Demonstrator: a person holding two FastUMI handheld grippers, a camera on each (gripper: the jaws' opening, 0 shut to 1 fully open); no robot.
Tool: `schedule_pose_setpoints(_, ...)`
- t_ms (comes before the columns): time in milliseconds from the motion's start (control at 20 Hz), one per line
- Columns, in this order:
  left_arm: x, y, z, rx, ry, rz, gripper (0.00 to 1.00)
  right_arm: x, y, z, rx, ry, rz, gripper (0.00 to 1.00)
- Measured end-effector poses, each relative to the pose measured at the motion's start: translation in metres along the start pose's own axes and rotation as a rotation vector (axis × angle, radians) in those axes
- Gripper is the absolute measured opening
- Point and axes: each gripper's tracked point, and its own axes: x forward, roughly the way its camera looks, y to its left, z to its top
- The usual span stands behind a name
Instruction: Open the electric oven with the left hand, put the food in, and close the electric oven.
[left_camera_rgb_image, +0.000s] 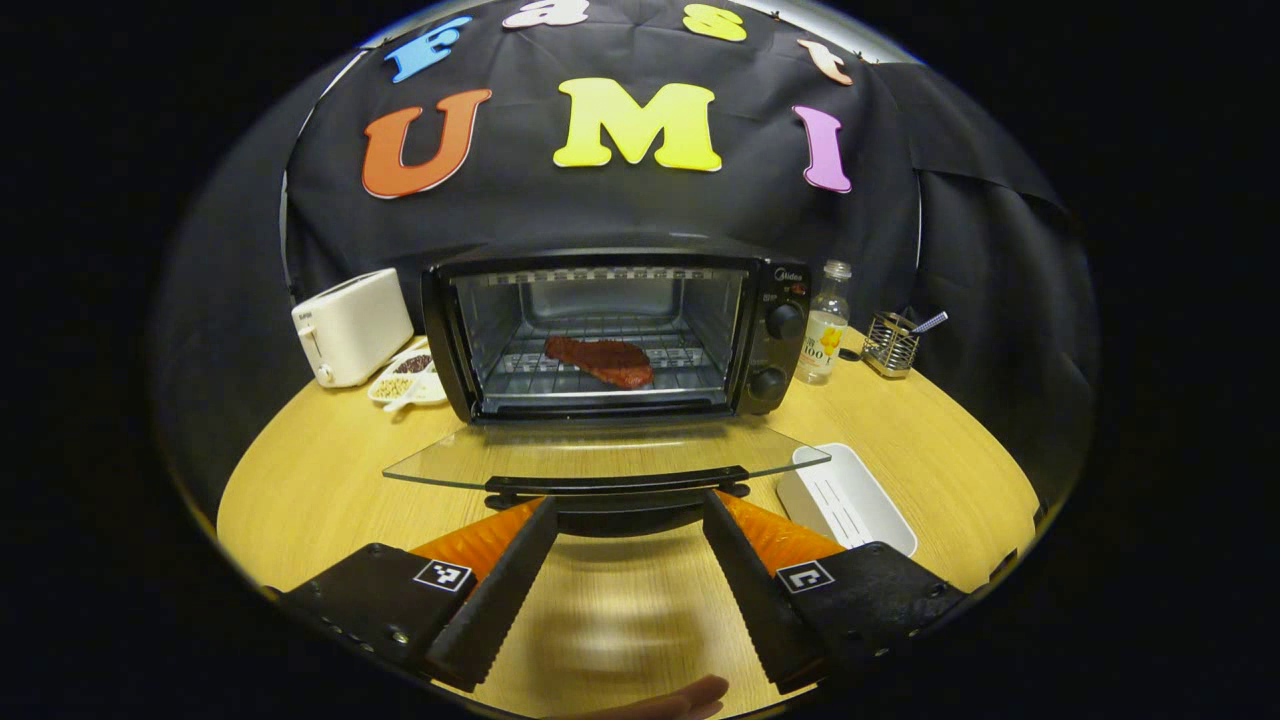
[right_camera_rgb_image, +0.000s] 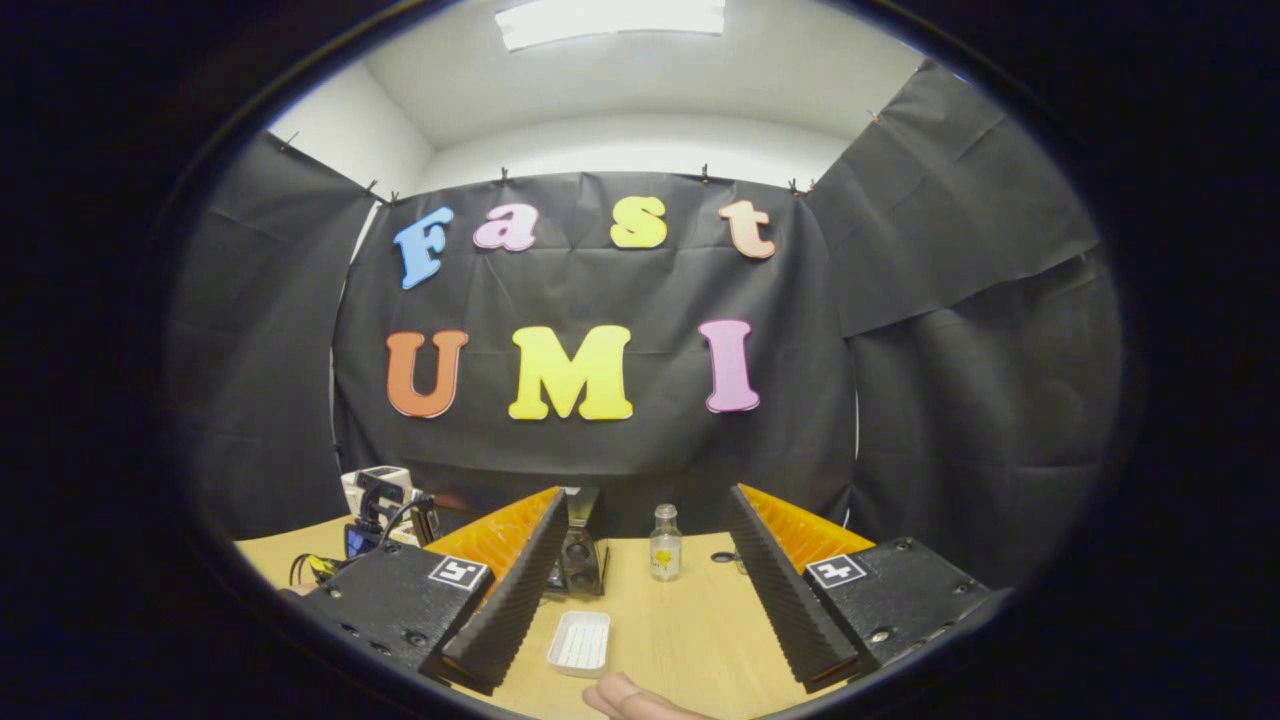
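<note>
The black electric oven (left_camera_rgb_image: 600, 330) stands at the middle of the round wooden table (left_camera_rgb_image: 320, 480), its glass door (left_camera_rgb_image: 600, 455) folded down flat. A reddish-brown slab of meat (left_camera_rgb_image: 600, 361) lies on the wire rack inside. My left gripper (left_camera_rgb_image: 628, 503) is open, low over the table, fingertips just short of the door's black handle (left_camera_rgb_image: 617, 484), one on each side. My right gripper (right_camera_rgb_image: 648, 500) is open and empty, raised and pointing at the back wall. Behind its left finger a corner of the oven (right_camera_rgb_image: 582, 545) shows.
An empty white tray (left_camera_rgb_image: 845, 497) (right_camera_rgb_image: 580, 642) lies right of the door. A white toaster (left_camera_rgb_image: 350, 326) and a small dish of beans (left_camera_rgb_image: 408, 380) sit left of the oven, a clear bottle (left_camera_rgb_image: 825, 323) (right_camera_rgb_image: 664, 542) and a wire holder (left_camera_rgb_image: 890, 343) right of it. A fingertip (left_camera_rgb_image: 670, 700) shows below.
</note>
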Motion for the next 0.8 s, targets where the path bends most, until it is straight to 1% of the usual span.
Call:
schedule_pose_setpoints(100, 0.001, 0.005, 0.012, 0.017, -0.027, 0.015, 0.92, -0.004, -0.002, 0.002, 0.003, -0.005, -0.002, 1.0)
schedule_pose_setpoints(200, 0.003, 0.012, 0.023, 0.017, -0.05, 0.038, 0.92, -0.008, -0.003, 0.006, 0.009, -0.015, -0.003, 1.0)
schedule_pose_setpoints(250, 0.005, 0.013, 0.029, 0.017, -0.068, 0.034, 0.92, -0.009, -0.004, 0.007, 0.012, -0.017, -0.004, 1.0)
schedule_pose_setpoints(350, 0.01, 0.016, 0.037, 0.009, -0.089, 0.027, 0.96, -0.013, -0.007, 0.008, 0.016, -0.016, -0.007, 1.0)
schedule_pose_setpoints(400, 0.011, 0.018, 0.043, 0.003, -0.103, 0.021, 0.99, -0.015, -0.01, 0.008, 0.016, -0.015, -0.009, 0.96)
schedule_pose_setpoints(450, 0.018, 0.018, 0.045, -0.014, -0.1, 0.012, 0.99, -0.017, -0.012, 0.01, 0.016, -0.016, -0.012, 0.96)
schedule_pose_setpoints(550, 0.034, 0.027, 0.044, -0.048, -0.089, 0.036, 0.98, -0.021, -0.015, 0.013, 0.02, -0.022, -0.014, 0.96)
schedule_pose_setpoints(600, 0.042, 0.033, 0.044, -0.054, -0.09, 0.056, 0.98, -0.023, -0.016, 0.014, 0.022, -0.025, -0.015, 1.0)
schedule_pose_setpoints(650, 0.049, 0.035, 0.047, -0.055, -0.1, 0.065, 0.98, -0.024, -0.018, 0.013, 0.024, -0.025, -0.017, 0.96)
schedule_pose_setpoints(800, 0.062, 0.035, 0.061, -0.055, -0.146, 0.058, 0.97, -0.025, -0.023, 0.012, 0.026, -0.02, -0.026, 0.96)
